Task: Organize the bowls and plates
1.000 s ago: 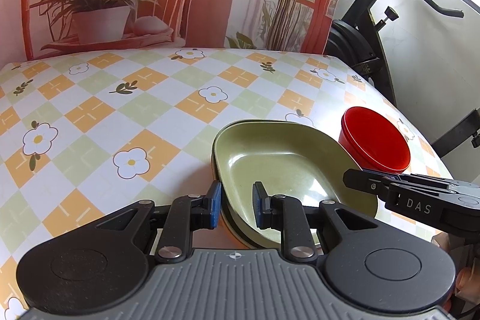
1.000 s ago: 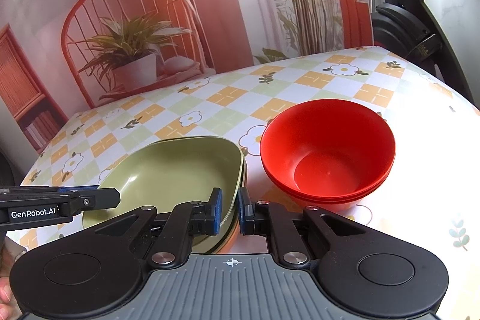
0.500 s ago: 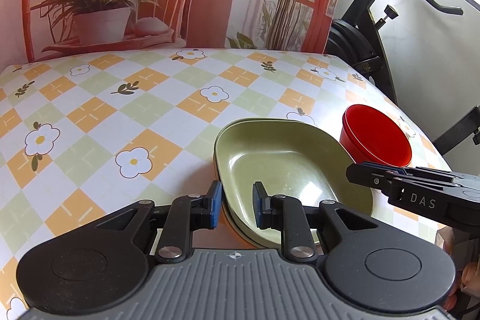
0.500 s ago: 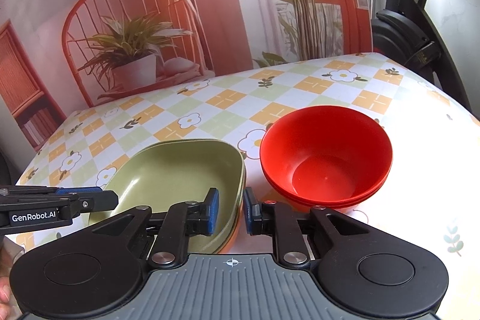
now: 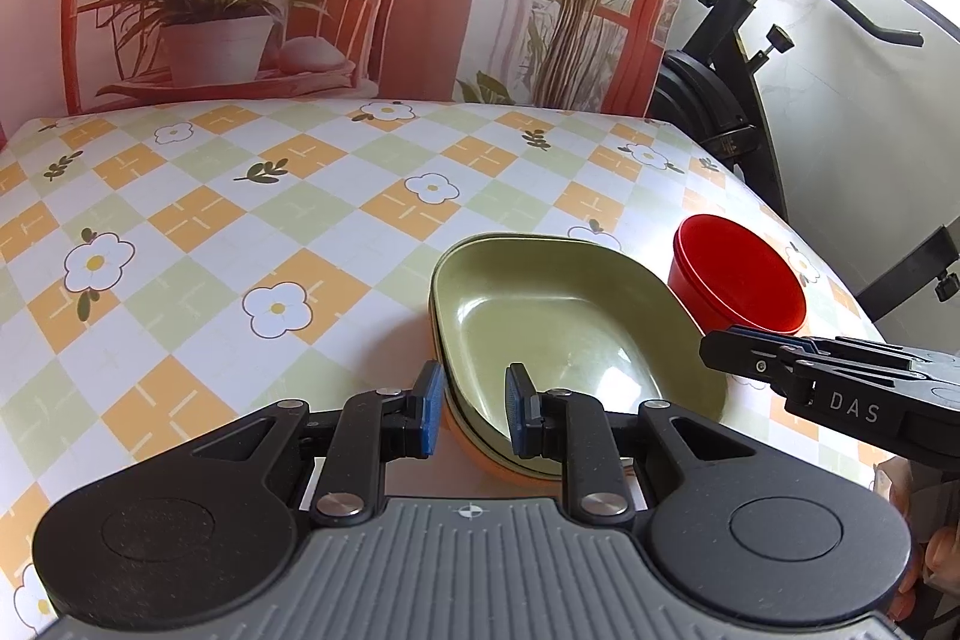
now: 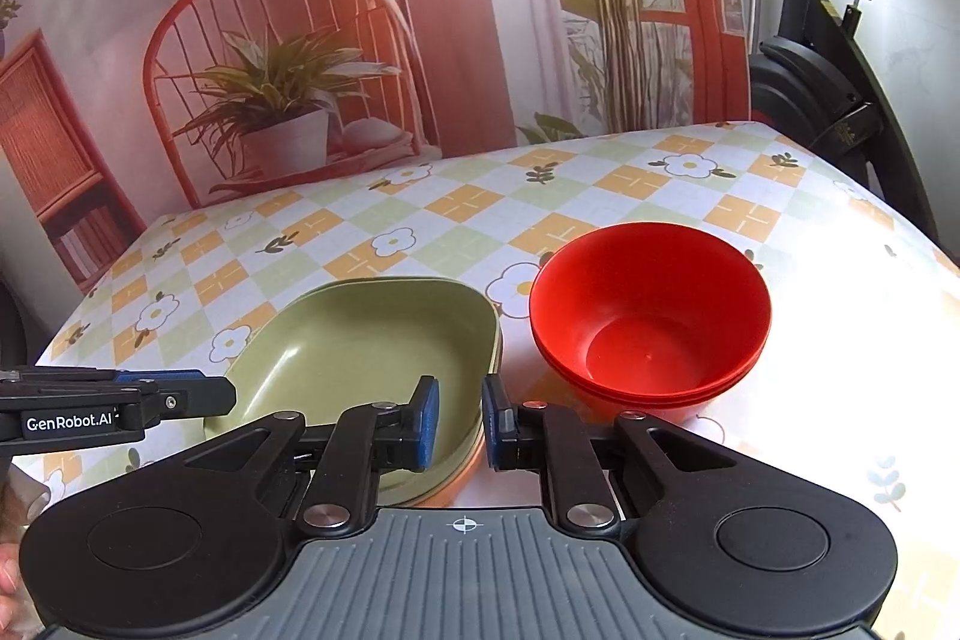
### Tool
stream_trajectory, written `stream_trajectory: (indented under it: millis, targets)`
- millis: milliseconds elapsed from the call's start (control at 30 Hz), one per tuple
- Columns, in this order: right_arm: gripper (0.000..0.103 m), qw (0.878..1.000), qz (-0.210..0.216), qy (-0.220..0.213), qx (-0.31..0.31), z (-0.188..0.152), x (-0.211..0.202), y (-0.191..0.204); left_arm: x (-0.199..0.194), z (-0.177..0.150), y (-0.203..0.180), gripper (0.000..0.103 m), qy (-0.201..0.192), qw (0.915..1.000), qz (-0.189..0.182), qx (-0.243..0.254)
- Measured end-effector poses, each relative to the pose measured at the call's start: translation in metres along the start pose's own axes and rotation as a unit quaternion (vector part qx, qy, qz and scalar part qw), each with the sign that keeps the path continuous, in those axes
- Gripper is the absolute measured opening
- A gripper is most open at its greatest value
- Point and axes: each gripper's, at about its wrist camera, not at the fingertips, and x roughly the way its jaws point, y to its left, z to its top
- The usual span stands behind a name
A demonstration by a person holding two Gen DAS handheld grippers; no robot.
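Observation:
A stack of green plates (image 5: 570,334) on an orange plate (image 5: 498,466) lies on the flowered table, with nested red bowls (image 5: 738,280) just to its right. My left gripper (image 5: 474,415) is open, its fingers straddling the stack's near-left rim. My right gripper (image 6: 461,421) is open too; the green plates' (image 6: 372,346) right rim runs between its fingers and the red bowls (image 6: 648,322) sit ahead to the right. In each view the other gripper shows side-on: the right gripper (image 5: 720,349) by the plates' right edge, the left gripper (image 6: 222,394) at their left edge.
The checkered tablecloth (image 5: 240,220) stretches bare to the left and back. A printed backdrop of a chair and plant (image 5: 228,10) stands behind the table. An exercise bike (image 5: 750,58) is off the right edge. A hand (image 5: 936,556) shows at the lower right.
The right gripper's fingers have parted a little around the plate rim, and it has drawn back slightly. The left gripper has barely moved; the plates look slightly farther.

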Motion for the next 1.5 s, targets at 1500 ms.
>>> stream_trajectory:
  millis: [1500]
  targets:
    - [0.013, 0.994, -0.057, -0.093, 0.016, 0.038, -0.025, -0.052, -0.008, 0.035, -0.004, 0.023, -0.034, 0.9994, -0.005, -0.005]
